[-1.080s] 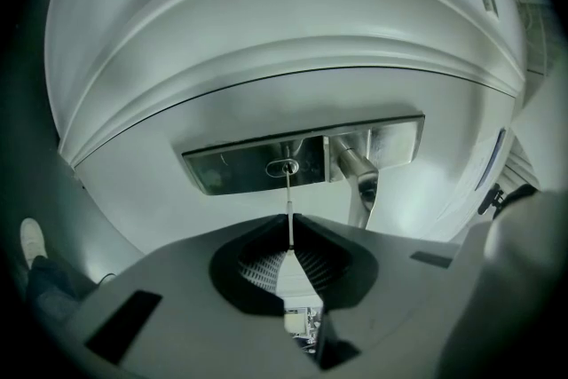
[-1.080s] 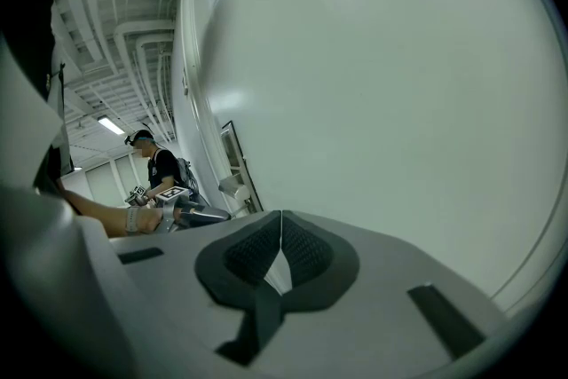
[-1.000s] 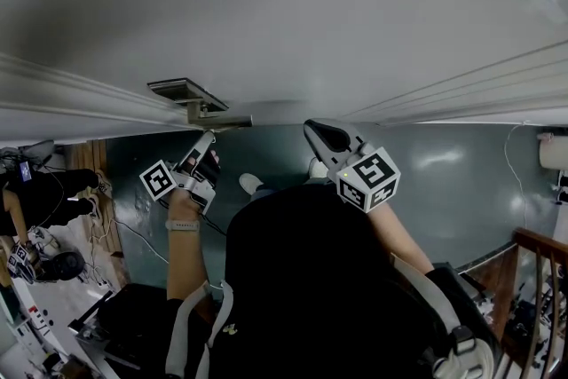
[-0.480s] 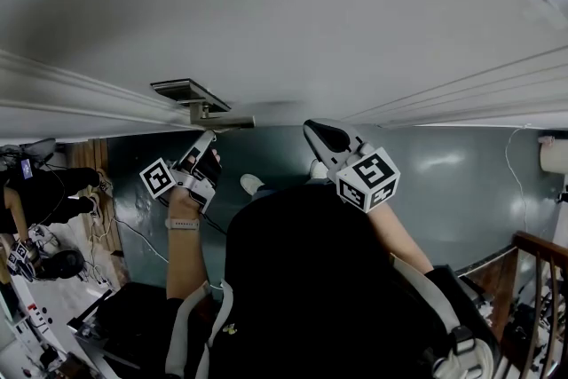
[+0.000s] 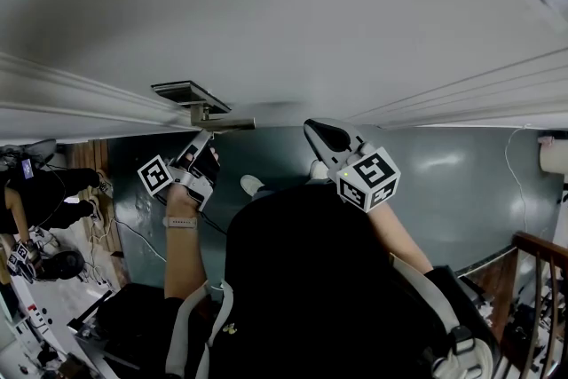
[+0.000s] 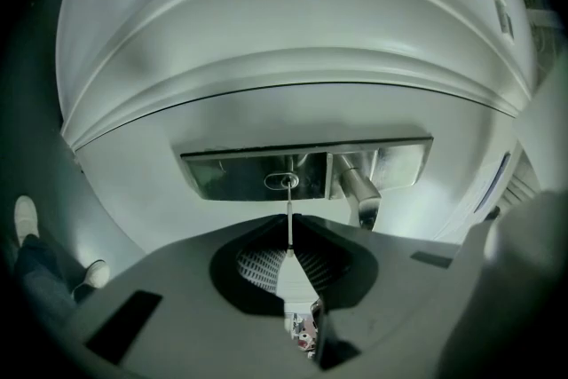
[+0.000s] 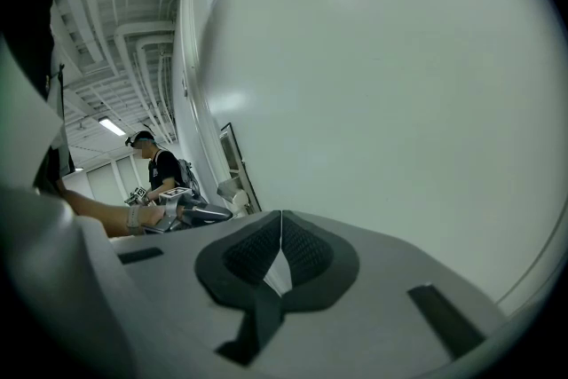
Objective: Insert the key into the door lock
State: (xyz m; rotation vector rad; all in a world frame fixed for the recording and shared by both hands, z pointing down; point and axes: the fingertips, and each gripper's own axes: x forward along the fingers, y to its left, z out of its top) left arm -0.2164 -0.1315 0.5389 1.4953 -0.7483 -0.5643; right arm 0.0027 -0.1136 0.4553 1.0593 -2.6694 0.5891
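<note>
Jaws of left gripper clamped on key, tip at keyhole mid-frame (door handle just right); right gripper pressed shut, empty, lower centre.

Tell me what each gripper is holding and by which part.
The left gripper pinches the key by its head end, with the blade sticking out to the keyhole. The right gripper is shut on nothing.
</note>
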